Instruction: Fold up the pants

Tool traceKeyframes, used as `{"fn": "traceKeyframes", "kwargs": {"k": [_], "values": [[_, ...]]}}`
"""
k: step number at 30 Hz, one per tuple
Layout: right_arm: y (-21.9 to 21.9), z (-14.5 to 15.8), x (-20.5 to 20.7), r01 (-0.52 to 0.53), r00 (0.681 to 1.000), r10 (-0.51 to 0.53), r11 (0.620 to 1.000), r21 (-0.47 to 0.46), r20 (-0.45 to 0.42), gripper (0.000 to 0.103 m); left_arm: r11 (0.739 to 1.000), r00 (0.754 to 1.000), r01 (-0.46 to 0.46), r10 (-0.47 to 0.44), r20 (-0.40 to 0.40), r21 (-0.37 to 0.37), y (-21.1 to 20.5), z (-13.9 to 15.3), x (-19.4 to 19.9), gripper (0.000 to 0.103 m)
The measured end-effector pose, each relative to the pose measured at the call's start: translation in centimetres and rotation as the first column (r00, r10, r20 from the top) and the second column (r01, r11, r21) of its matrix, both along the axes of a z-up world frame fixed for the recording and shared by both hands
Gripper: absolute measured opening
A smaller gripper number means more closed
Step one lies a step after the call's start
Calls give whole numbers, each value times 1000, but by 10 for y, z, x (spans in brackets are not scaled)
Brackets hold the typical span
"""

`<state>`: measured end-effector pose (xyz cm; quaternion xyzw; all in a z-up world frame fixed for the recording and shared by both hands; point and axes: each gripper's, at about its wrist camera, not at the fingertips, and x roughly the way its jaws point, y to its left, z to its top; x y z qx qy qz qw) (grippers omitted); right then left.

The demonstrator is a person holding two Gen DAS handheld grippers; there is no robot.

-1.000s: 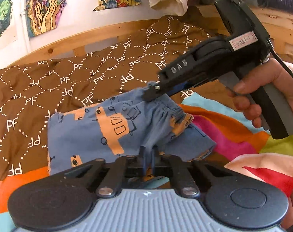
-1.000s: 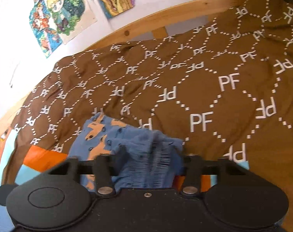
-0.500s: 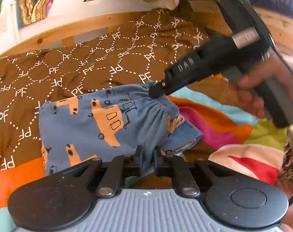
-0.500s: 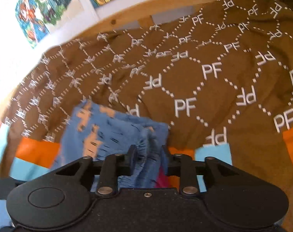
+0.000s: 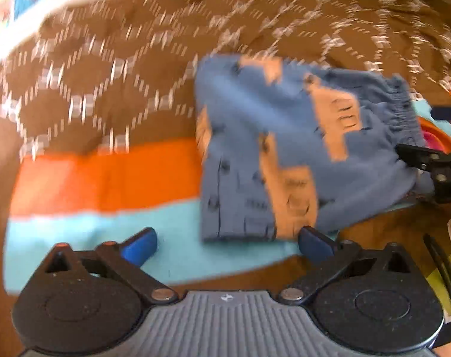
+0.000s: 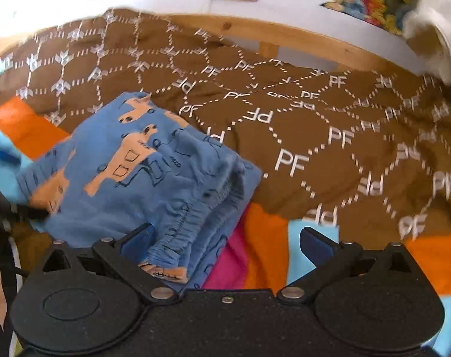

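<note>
The blue pants (image 5: 285, 148) with orange vehicle prints lie folded flat on the bed, elastic waistband to the right. My left gripper (image 5: 228, 242) is open and empty just in front of their near edge. In the right wrist view the pants (image 6: 130, 178) lie left of centre, and my right gripper (image 6: 225, 241) is open with the waistband between its wide-spread fingers, not held. The right gripper's fingers (image 5: 416, 156) also show at the right edge of the left wrist view, at the waistband. The left wrist view is blurred.
The bed carries a brown quilt (image 6: 329, 119) with white "PF" marks and a striped orange, light blue and pink blanket (image 5: 106, 184). A wooden bed frame (image 6: 299, 38) and a wall with posters run along the back. A white garment (image 6: 433, 23) hangs at the upper right.
Both grippers have let go of the pants and opened. The pants now lie flat on the bed. The left gripper has swung left and back; the right has drawn back.
</note>
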<state>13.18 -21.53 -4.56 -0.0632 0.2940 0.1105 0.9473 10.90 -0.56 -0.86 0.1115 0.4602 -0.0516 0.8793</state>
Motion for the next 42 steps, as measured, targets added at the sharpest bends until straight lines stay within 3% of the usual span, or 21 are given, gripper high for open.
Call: {"fn": "traceKeyframes", "kwargs": {"k": [5,6,10,12,15,17,20,21,24,27,29,31,34,38,40,42], "values": [[-14,14,17,-25,995,31,997,71,-91,102,1000,996,29,-28,-82,9,6,12,6,102],[-16,22,17,-24,996,30,997,73,-87,102,1000,997,22,-22,-72,-7,11,21,5,102],[-16,60,17,-49,996,46,998,38,70,102,994,999,-37,41,36,-101,19,59,10,103],[-10,62,36,-68,994,66,998,17,84,102,989,993,-44,58,102,-140,14,66,28,103],[6,53,64,-78,993,78,997,-7,89,102,987,974,-81,108,198,-137,1,56,73,103],[18,42,77,-77,992,81,996,-36,101,102,985,967,-117,142,211,-127,-8,40,101,103],[34,23,85,-36,991,59,981,-193,118,102,977,958,-186,204,202,-104,-15,11,129,103],[35,18,85,-29,987,68,966,-258,145,102,973,955,-193,216,202,-128,-15,5,132,103],[20,12,77,15,973,58,949,-314,222,102,965,938,-192,235,254,-181,-9,-3,129,103],[-8,6,81,99,980,-46,956,-275,194,102,968,935,-159,211,285,-196,-4,-6,123,103],[-26,14,83,169,977,-139,966,-195,162,102,963,939,-151,211,272,-224,3,1,118,103],[-26,31,69,150,967,-113,976,-155,228,102,959,941,-145,210,266,-243,8,12,110,103],[-3,43,47,100,954,-45,979,-175,295,102,962,959,-97,159,237,-255,10,22,95,103],[31,22,23,-7,978,49,979,-203,201,102,969,981,-92,128,145,-230,10,6,64,103],[39,8,11,-13,985,54,969,-246,161,102,978,980,-97,126,152,-187,8,-1,46,103],[35,2,-2,6,984,38,969,-245,175,102,988,980,-82,103,167,-133,4,1,30,102]]}}
